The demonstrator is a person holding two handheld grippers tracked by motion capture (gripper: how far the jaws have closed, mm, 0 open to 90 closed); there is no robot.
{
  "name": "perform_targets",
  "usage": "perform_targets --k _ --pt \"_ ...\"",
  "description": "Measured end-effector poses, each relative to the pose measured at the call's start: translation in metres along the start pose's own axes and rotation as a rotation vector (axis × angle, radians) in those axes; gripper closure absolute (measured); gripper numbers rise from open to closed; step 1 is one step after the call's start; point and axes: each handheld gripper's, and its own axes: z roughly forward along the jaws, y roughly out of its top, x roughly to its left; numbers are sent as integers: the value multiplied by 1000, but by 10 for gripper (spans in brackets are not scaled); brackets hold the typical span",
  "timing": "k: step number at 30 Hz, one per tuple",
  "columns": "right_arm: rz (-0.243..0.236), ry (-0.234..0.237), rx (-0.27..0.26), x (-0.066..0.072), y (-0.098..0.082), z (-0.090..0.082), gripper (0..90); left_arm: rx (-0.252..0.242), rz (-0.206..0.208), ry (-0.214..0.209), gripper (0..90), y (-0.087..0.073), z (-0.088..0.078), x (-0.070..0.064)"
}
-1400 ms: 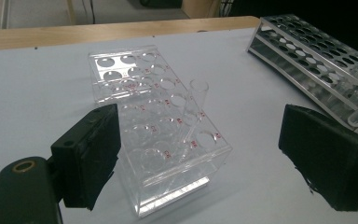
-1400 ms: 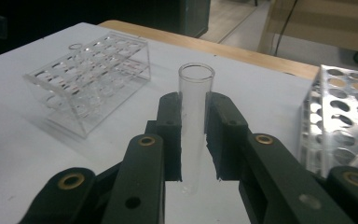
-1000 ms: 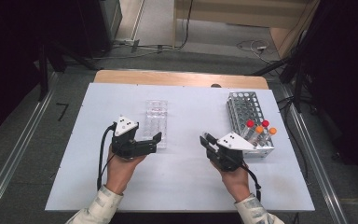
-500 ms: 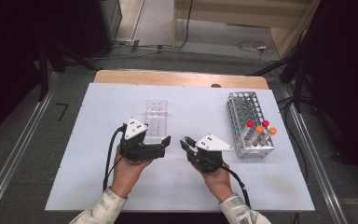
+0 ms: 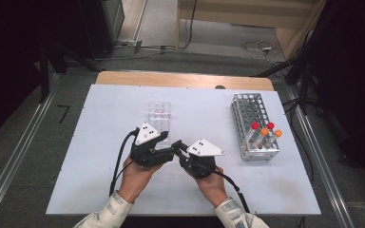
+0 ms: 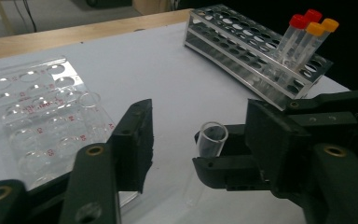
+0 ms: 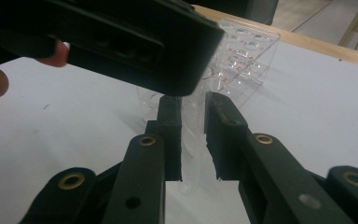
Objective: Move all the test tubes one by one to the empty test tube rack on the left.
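Note:
A clear uncapped tube (image 7: pixel 192 126) stands upright between the pads of my right gripper (image 7: pixel 193 135), which is shut on it. In the left gripper view the same tube (image 6: pixel 210 140) sits between the jaws of my left gripper (image 6: pixel 191 133). Those jaws have just been closing around it, and a gap still shows beside the tube. From above, the left gripper (image 5: pixel 170 150) and the right gripper (image 5: pixel 178 147) meet tip to tip in the middle of the white table (image 5: pixel 100 123). One left jaw crosses the top of the right gripper view.
A metal tube rack (image 5: pixel 252 118) stands at the right, holding red- and orange-capped tubes (image 5: pixel 264 132) at its near end. A clear well plate (image 5: pixel 160 116) lies just beyond the grippers. A wooden strip (image 5: pixel 180 80) runs along the far table edge.
My right gripper has come left from beside the rack to the table's middle. The left gripper has shifted right to meet it, and its jaws stand narrower than before.

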Motion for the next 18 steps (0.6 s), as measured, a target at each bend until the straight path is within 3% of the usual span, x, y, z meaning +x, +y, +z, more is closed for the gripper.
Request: perform_targets --k 8,18 --pt "-7 -2 -9 5 2 1 734 27 11 -11 667 -1 2 -1" --pt "-2 -5 -12 5 3 0 734 39 16 -18 756 -1 4 -2"
